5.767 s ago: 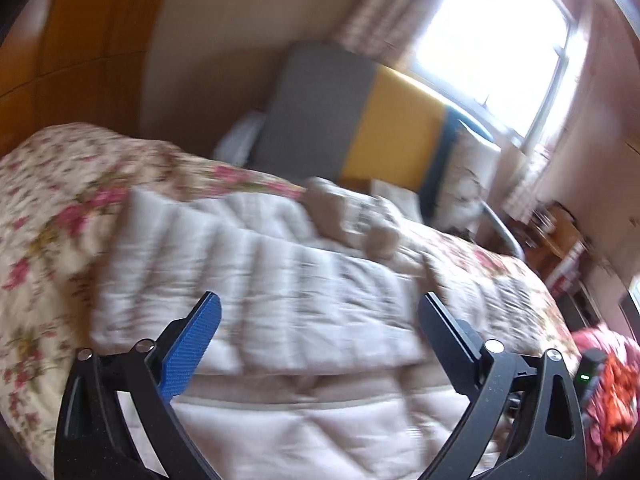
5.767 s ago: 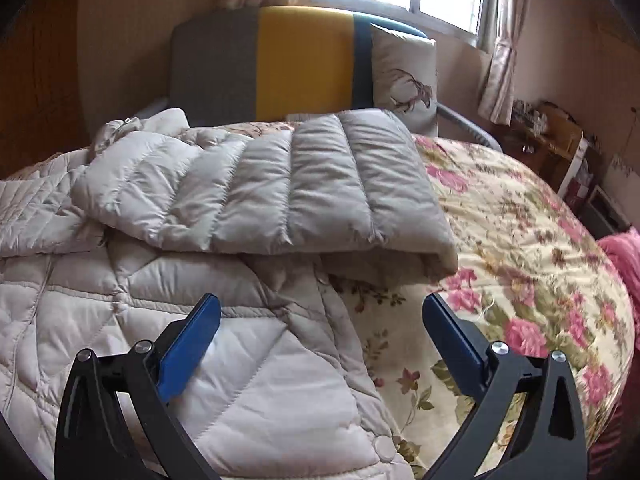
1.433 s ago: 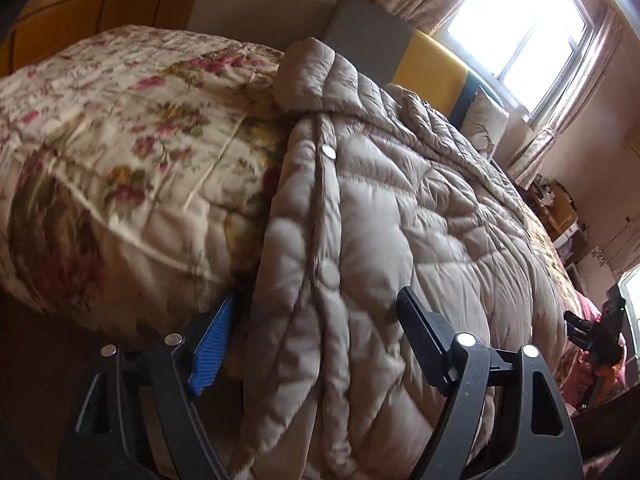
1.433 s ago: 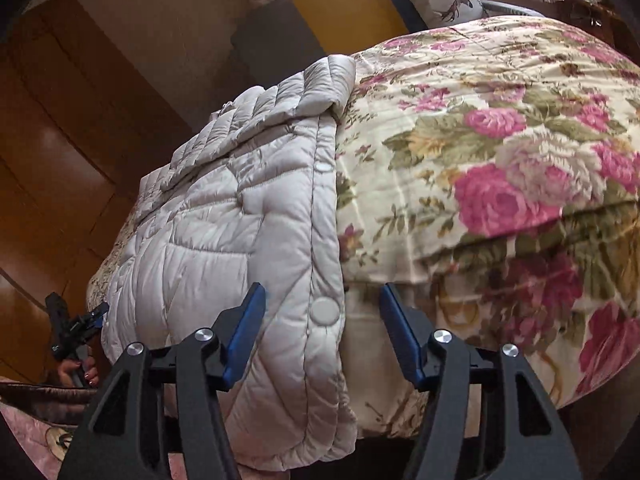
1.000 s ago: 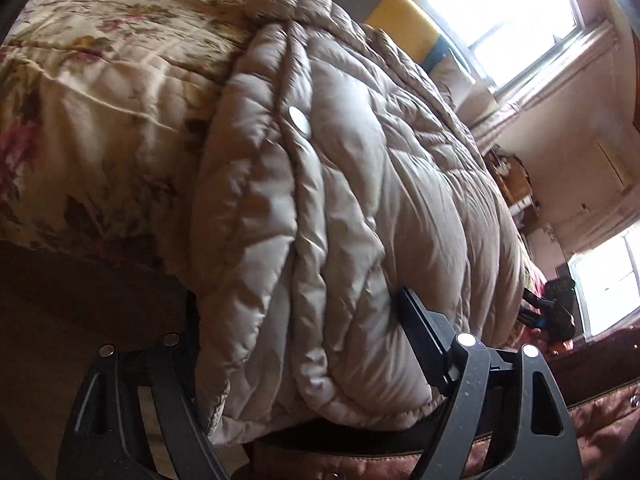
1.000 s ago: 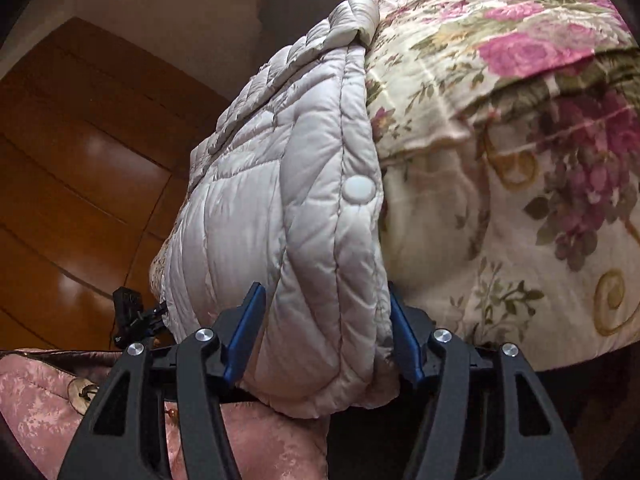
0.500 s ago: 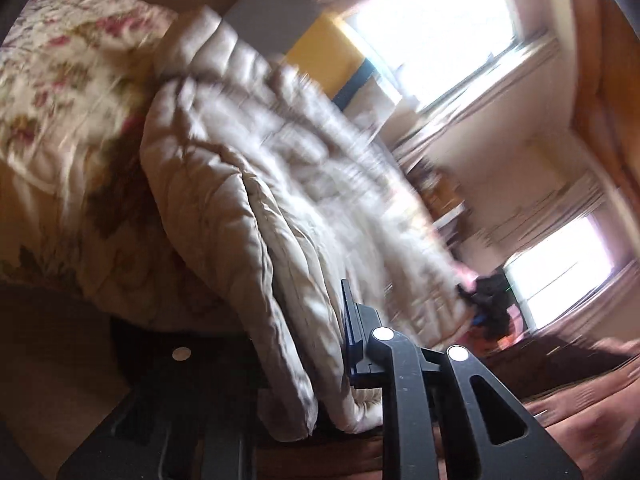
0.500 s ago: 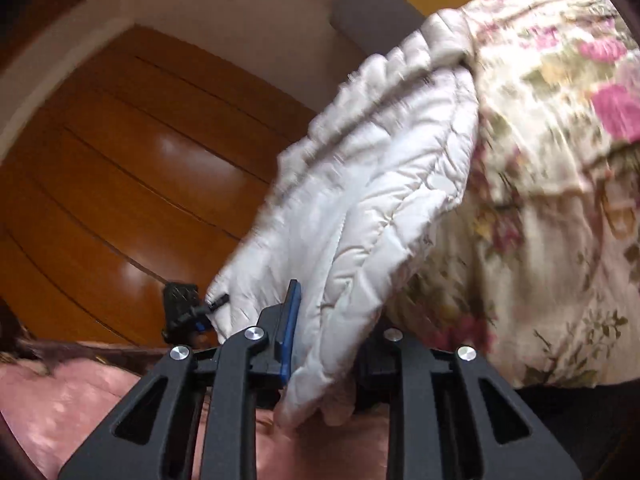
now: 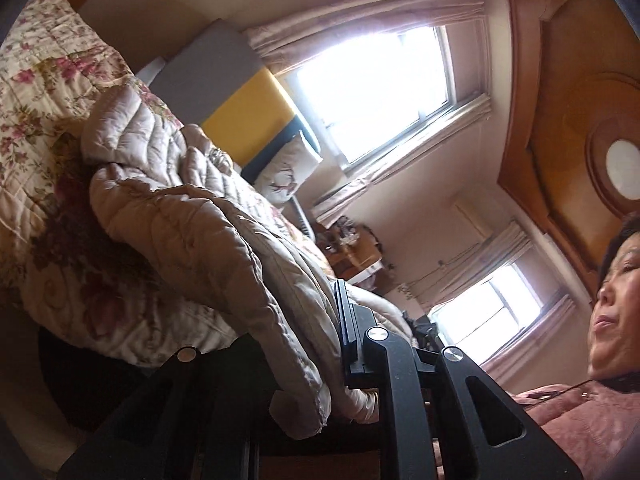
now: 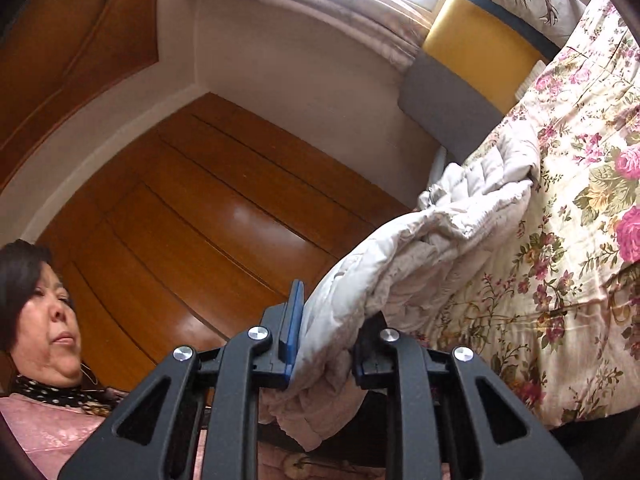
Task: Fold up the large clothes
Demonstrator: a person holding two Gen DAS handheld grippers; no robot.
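A beige quilted puffer coat (image 9: 192, 224) lies on the floral bedspread (image 9: 36, 92), its near hem lifted off the bed's edge. My left gripper (image 9: 304, 344) is shut on one corner of that hem, which hangs bunched between the pads. My right gripper (image 10: 326, 344) is shut on the other corner of the coat (image 10: 420, 248), squeezed between the blue pad and the dark one. Both grippers point roughly level across the bed, and the coat sags between them towards the far end.
A grey and yellow headboard (image 9: 240, 96) and a pillow (image 9: 288, 168) stand at the bed's far end under a bright window (image 9: 372, 80). Wooden wall panels (image 10: 208, 216) are on one side. The person in a pink top (image 10: 44, 424) stands close behind the grippers.
Both grippers closed on the coat's hem and rose, tilting up. The hem has come up off the bed's edge with them.
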